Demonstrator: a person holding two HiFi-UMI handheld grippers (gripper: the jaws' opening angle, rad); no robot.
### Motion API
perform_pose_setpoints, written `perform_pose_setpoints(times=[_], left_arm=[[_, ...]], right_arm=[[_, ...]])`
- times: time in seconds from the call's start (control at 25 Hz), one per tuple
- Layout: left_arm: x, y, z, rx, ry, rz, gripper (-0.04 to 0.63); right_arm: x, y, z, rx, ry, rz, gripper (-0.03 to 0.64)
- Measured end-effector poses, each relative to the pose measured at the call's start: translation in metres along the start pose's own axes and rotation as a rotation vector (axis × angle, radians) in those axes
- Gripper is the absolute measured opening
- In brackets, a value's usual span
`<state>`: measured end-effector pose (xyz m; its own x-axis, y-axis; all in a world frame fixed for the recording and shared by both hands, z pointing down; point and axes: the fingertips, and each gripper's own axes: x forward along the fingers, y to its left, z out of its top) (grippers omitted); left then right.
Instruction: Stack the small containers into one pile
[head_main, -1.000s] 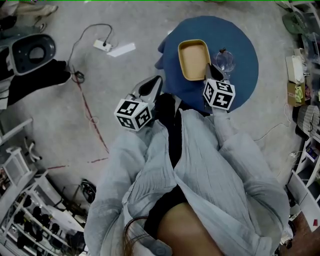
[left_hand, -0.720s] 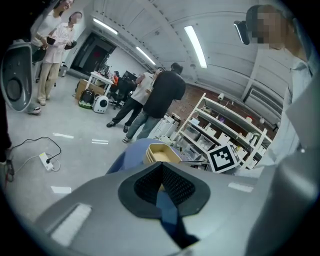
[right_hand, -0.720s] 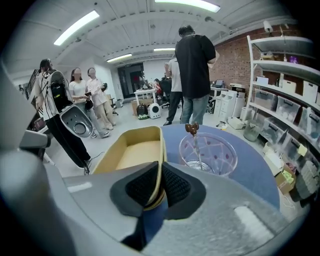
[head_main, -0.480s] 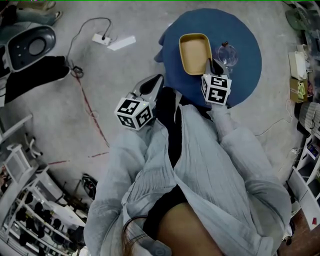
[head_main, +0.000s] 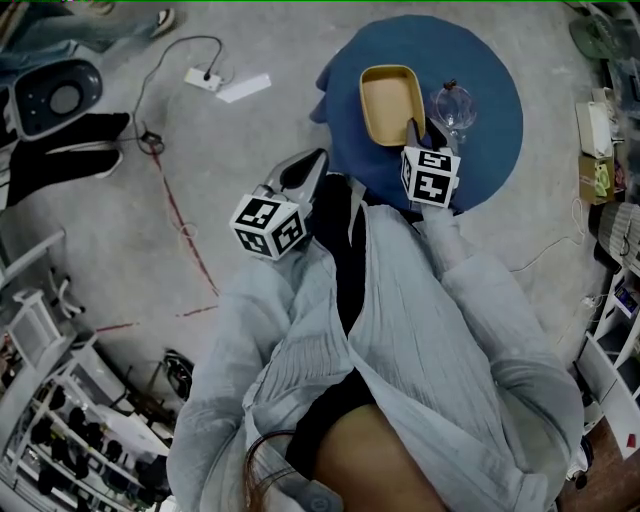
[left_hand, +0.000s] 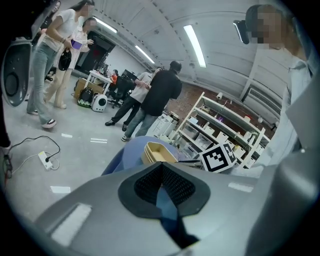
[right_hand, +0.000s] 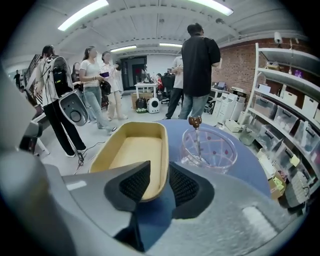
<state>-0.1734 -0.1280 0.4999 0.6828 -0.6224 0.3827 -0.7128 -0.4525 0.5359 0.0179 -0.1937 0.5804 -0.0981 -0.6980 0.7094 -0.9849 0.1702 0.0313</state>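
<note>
A tan oblong container (head_main: 388, 100) stands on the round blue table (head_main: 490, 130), with a clear bowl (head_main: 452, 105) holding a brown-topped stick just to its right. My right gripper (head_main: 415, 132) is at the tan container's near right corner. In the right gripper view the container's (right_hand: 131, 150) side wall lies between the jaws of that gripper (right_hand: 159, 182), which have just been opening and stand slightly apart, with a gap at the right pad. The clear bowl (right_hand: 209, 147) sits beyond. My left gripper (head_main: 310, 165) hangs left of the table, shut and empty (left_hand: 161, 172).
A power strip with cable (head_main: 205, 80) lies on the grey floor at the left, near a dark round device (head_main: 60, 95). Shelving racks (head_main: 615, 200) line the right side. Several people (right_hand: 197, 65) stand beyond the table.
My right gripper has edged a little left and up at the tan container's corner, and its jaws have parted. The left gripper has stayed put.
</note>
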Motion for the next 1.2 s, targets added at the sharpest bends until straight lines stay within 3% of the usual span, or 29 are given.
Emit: perform_pose_setpoints(times=[0.24, 0.4, 0.48, 0.52, 1.2], left_arm=[[0.001, -0.002, 0.005, 0.031, -0.002, -0.037, 0.012], [0.003, -0.003, 0.013, 0.061, -0.005, -0.068, 0.012], [0.004, -0.003, 0.018, 0.077, -0.009, -0.086, 0.012], [0.004, -0.004, 0.021, 0.086, -0.011, -0.096, 0.012], [0.019, -0.019, 0.075, 0.196, -0.027, -0.273, 0.012]], right_arm=[[-0.005, 0.005, -0.004, 0.053, 0.005, 0.014, 0.180], [-0.009, 0.015, -0.006, 0.110, 0.013, 0.051, 0.268], [-0.013, 0.021, -0.006, 0.151, 0.009, 0.076, 0.375], [-0.016, 0.024, -0.005, 0.168, 0.002, 0.089, 0.398], [-0.077, 0.034, 0.051, 0.324, -0.183, 0.167, 0.408]])
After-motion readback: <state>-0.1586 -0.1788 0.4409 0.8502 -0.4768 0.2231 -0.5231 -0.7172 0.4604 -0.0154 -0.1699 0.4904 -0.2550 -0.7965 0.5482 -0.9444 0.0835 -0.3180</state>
